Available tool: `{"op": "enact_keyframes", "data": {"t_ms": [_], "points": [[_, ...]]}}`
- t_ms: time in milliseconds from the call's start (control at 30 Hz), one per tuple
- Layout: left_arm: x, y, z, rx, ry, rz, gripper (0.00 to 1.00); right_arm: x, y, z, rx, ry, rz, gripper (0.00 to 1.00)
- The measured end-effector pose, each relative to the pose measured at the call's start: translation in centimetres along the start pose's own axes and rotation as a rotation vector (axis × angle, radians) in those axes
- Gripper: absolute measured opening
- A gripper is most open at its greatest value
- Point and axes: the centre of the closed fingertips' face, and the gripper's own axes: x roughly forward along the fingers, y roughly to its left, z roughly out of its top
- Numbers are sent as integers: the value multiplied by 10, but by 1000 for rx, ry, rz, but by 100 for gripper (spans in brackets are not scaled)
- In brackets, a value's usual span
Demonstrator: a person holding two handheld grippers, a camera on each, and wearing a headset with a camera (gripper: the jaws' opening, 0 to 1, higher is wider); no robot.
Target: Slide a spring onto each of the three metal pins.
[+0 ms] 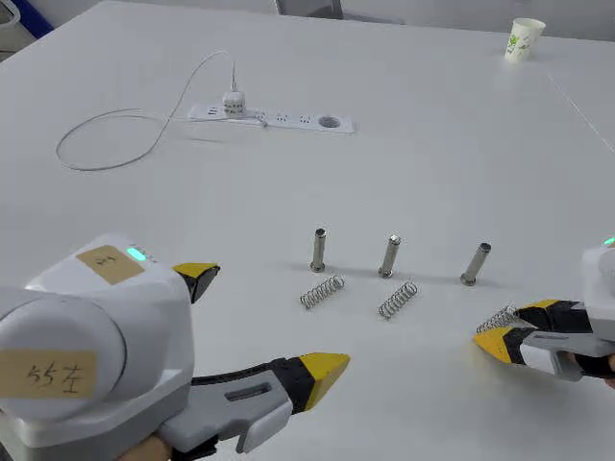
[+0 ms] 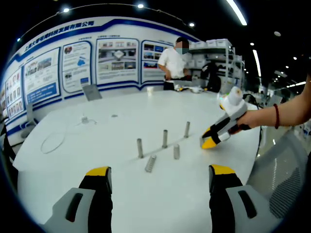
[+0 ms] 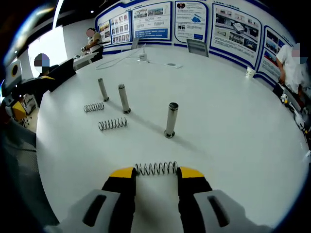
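Grasping the nearest spring (image 3: pixel 155 168) by its two ends, the right claw (image 3: pixel 155 175) is low at the white surface (image 3: pixel 233 121). Each yellow tip touches one end of the coil, and the spring lies across the gap between the jaws. Just ahead of this claw, a little to its right, stands the nearest pin (image 3: pixel 170 120), apart from the grasped spring. Farther ahead and to the left of the claw stand the middle pin (image 3: pixel 124 98) and the far pin (image 3: pixel 102 89), so the three make one row that runs away to the left. The middle spring (image 3: pixel 112 124) lies flat near the foot of the middle pin, on the side toward the claw, and the far spring (image 3: pixel 94 107) lies the same way near the far pin. All three pins are bare. The left claw (image 2: pixel 160 171) is released, its jaws wide apart, and it hangs over the surface. The pins and the two loose springs are well ahead of it, and the right claw is ahead to its right. Far beyond the pins lie a power strip (image 1: pixel 274 118) with a white cable (image 1: pixel 106 134), and a paper cup (image 1: pixel 524 39).
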Motion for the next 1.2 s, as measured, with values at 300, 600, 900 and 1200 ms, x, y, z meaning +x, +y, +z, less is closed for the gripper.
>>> {"op": "enact_keyframes", "data": {"t_ms": [300, 600, 900, 1200], "points": [[0, 0, -1, -4, 4, -5, 82, 1, -1, 1, 5, -6, -2, 34], [2, -3, -1, 0, 8, -24, 77, -4, 0, 4, -14, -20, -7, 33], [3, -7, 0, -20, 8, -49, 74, -19, 10, 17, -71, -78, 16, 33], [15, -18, 13, -48, 3, -121, 71, -33, 28, 32, -155, -129, 59, 33]]}}
